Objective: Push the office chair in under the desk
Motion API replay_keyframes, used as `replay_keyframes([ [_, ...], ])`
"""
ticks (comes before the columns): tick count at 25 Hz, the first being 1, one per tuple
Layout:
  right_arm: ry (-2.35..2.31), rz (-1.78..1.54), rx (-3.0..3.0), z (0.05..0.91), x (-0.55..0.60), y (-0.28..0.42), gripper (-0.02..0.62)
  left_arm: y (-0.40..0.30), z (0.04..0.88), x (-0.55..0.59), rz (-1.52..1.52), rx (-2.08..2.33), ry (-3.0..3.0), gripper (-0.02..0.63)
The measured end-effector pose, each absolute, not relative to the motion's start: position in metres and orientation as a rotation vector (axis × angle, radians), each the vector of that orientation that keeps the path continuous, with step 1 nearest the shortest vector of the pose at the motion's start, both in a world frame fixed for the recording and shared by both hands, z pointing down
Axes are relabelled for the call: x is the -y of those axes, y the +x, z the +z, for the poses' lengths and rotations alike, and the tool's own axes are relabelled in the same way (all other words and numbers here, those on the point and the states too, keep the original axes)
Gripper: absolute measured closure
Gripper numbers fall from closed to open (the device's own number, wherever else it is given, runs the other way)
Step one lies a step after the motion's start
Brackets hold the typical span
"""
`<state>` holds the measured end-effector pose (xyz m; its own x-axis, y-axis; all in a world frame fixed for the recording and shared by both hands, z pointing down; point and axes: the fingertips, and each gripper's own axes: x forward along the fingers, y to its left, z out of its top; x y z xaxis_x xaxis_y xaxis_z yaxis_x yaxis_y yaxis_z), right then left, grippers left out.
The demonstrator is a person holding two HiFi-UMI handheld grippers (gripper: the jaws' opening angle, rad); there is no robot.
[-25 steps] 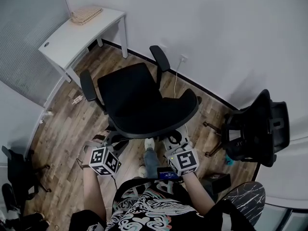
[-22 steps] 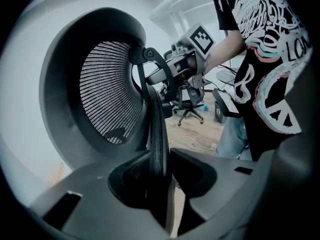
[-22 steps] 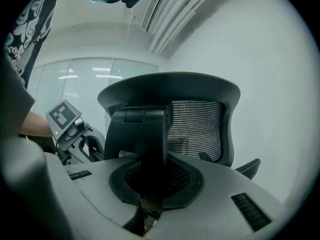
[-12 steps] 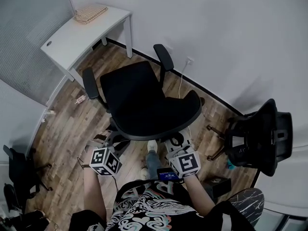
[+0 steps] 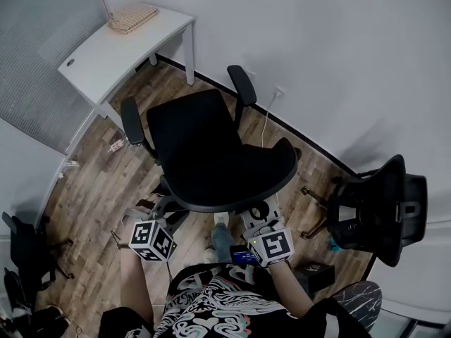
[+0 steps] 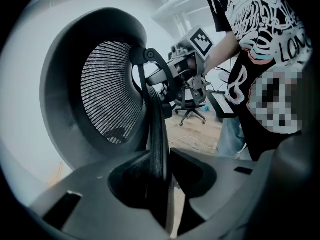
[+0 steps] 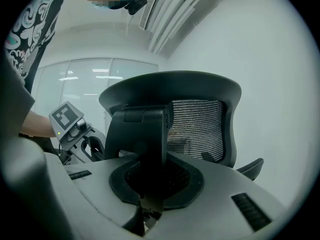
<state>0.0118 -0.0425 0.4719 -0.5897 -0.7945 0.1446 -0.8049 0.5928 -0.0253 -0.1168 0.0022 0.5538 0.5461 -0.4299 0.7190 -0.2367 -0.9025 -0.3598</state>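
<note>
The black office chair (image 5: 204, 146) stands on the wood floor, its seat facing the white desk (image 5: 106, 55) at the upper left, with a gap between them. My left gripper (image 5: 168, 213) is shut on the thin black edge of the chair's backrest frame (image 6: 159, 129), beside the mesh (image 6: 107, 96). My right gripper (image 5: 259, 215) is shut on the black support bracket (image 7: 142, 134) behind the backrest. Each gripper shows in the other's view: the right gripper (image 6: 187, 66) and the left gripper (image 7: 75, 129).
A second black chair (image 5: 380, 203) stands at the right by the wall. A keyboard (image 5: 132, 17) lies on the desk. A white cable (image 5: 265, 122) runs along the floor to a wall socket. Another dark chair (image 5: 25, 255) sits at the lower left by the glass partition.
Both grippers and the chair have shifted a little together across the floor. Both grips look the same as before.
</note>
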Motion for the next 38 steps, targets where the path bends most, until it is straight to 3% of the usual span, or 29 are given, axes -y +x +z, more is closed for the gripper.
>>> replay_keyframes([
  [38,1.175,0.145,2.763,0.473,0.162,0.015,0.563,-0.107,0.556,0.105,-1.323,-0.687,-2.610,0.460],
])
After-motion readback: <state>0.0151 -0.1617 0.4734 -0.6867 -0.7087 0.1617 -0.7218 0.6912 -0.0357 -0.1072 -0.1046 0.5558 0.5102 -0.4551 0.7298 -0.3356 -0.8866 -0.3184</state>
